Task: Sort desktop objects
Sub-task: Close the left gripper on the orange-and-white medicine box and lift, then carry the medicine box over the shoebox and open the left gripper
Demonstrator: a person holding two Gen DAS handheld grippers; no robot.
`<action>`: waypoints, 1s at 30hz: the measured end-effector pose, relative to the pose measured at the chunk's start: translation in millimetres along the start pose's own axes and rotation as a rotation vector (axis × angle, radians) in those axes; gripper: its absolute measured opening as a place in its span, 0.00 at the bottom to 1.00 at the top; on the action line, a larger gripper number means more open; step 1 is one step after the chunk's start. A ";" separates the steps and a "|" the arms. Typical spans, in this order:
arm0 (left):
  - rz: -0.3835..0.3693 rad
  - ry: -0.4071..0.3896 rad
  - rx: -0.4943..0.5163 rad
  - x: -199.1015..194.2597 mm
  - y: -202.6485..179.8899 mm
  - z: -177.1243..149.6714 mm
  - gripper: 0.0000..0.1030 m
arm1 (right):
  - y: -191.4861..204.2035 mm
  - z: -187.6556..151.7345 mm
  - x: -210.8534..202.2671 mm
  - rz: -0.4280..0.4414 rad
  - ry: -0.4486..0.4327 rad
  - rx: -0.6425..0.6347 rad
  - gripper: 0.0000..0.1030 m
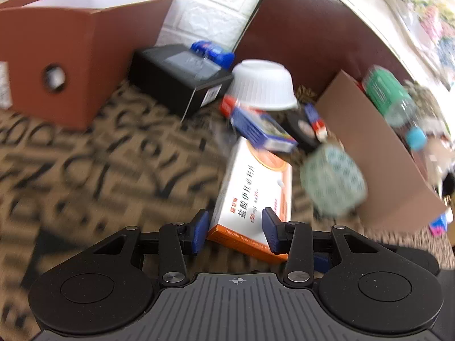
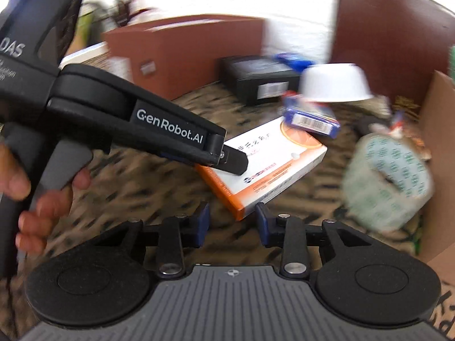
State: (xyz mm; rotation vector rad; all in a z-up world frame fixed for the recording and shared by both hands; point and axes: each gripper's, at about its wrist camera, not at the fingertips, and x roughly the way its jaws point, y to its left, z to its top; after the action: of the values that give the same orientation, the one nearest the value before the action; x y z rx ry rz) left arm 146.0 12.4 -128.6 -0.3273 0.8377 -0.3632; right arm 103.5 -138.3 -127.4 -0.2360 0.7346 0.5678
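Blue pads [image 1: 201, 228] of the left gripper [image 1: 234, 230] are standing released on either side of the near end of the medicine box [image 1: 256, 196], not yet touching it as far as the blur lets me judge. That box is lying flat on the patterned cloth [image 1: 85, 164], its long axis running away from the left gripper toward the white bowl [image 1: 263, 85], so the jaws are straddling its short width. A small blue box [image 1: 261, 128] is resting on the medicine box's far end, and a tape roll [image 1: 332, 179] is sitting just right of it. Beyond the medicine box's left side, well apart, a red bin [image 1: 57, 65] is standing with its top open.

From the right wrist view, the right gripper [image 2: 231, 223] is also hanging released, with only the medicine box's corner [image 2: 241, 213] pointing between its pads. I would say the left one is nearer and squarer, so the pickup looks to be its job.
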 end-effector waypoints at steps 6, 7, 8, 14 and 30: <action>-0.036 0.046 0.003 -22.7 6.5 -14.6 0.72 | 19.9 -12.3 -23.3 0.024 -0.003 -0.049 0.62; -0.018 0.032 0.004 -20.7 6.7 -12.6 0.73 | 21.2 -11.0 -23.3 0.003 -0.012 -0.054 0.63; -0.012 0.024 0.001 -18.5 6.7 -11.2 0.75 | 23.9 -9.7 -22.1 -0.005 -0.017 -0.064 0.61; -0.023 0.045 0.047 -5.3 1.3 -0.3 0.58 | 11.4 -6.5 -8.3 0.036 -0.008 -0.067 0.62; -0.016 -0.023 0.008 -31.0 4.1 6.6 0.57 | 22.7 16.8 -14.9 0.065 -0.035 -0.064 0.59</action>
State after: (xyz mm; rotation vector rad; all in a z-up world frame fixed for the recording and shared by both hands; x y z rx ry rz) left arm 132.8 30.4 -105.8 -0.3309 0.8111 -0.3772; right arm 91.2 -119.0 -105.2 -0.2612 0.6926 0.6567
